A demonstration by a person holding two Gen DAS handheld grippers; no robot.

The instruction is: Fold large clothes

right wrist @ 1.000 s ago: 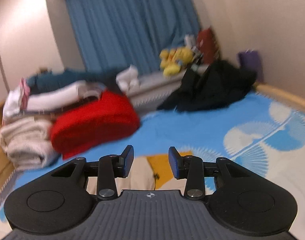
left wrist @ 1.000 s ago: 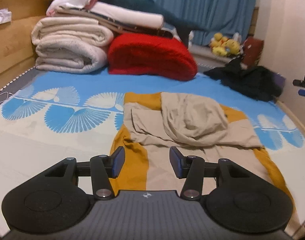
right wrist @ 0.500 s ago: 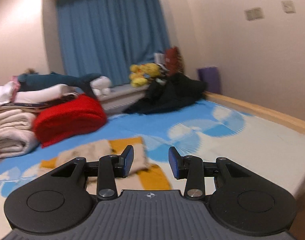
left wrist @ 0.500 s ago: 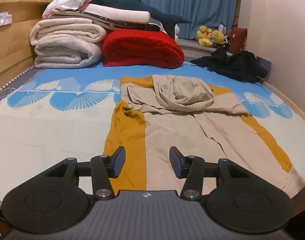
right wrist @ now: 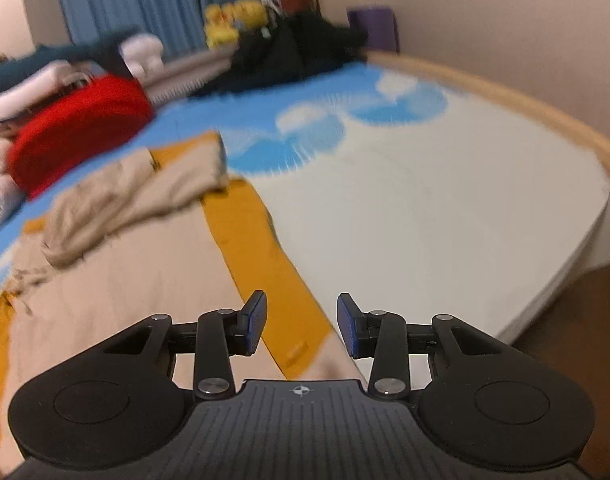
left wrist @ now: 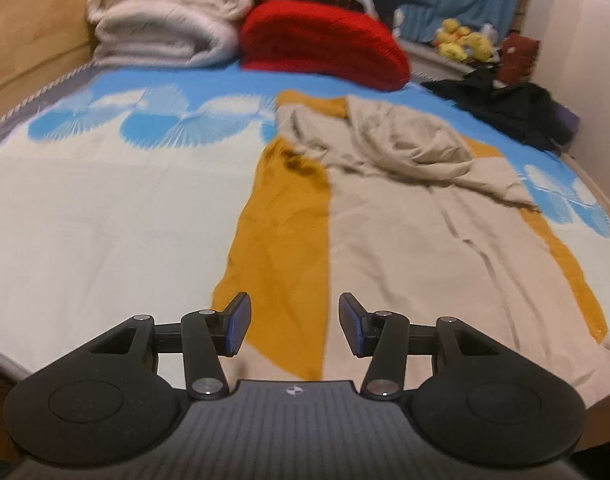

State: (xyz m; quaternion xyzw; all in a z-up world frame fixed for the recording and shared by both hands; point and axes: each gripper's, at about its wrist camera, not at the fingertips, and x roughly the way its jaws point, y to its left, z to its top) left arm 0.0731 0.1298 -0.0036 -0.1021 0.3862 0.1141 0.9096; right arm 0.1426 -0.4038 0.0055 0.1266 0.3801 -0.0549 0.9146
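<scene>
A large beige and mustard-yellow garment [left wrist: 385, 220] lies spread lengthwise on the bed, its far end bunched into a crumpled beige heap [left wrist: 409, 148]. My left gripper [left wrist: 293, 326] is open and empty, just above the garment's near left hem. The garment also shows in the right wrist view [right wrist: 145, 272]. My right gripper [right wrist: 301, 326] is open and empty, above the garment's near right corner with its mustard strip [right wrist: 265, 256].
The bed sheet [left wrist: 105, 220] is white with blue fan prints. Folded white quilts [left wrist: 165, 28] and a red blanket [left wrist: 325, 48] are stacked at the far end. Black clothes [left wrist: 513, 112] and yellow plush toys [left wrist: 465, 40] lie at the far right. The bed's edge [right wrist: 565, 280] drops to the floor.
Both grippers have dropped and tilted down toward the garment's near hem. The right wrist view has swung from the room onto the garment's right corner. Both jaws stay open.
</scene>
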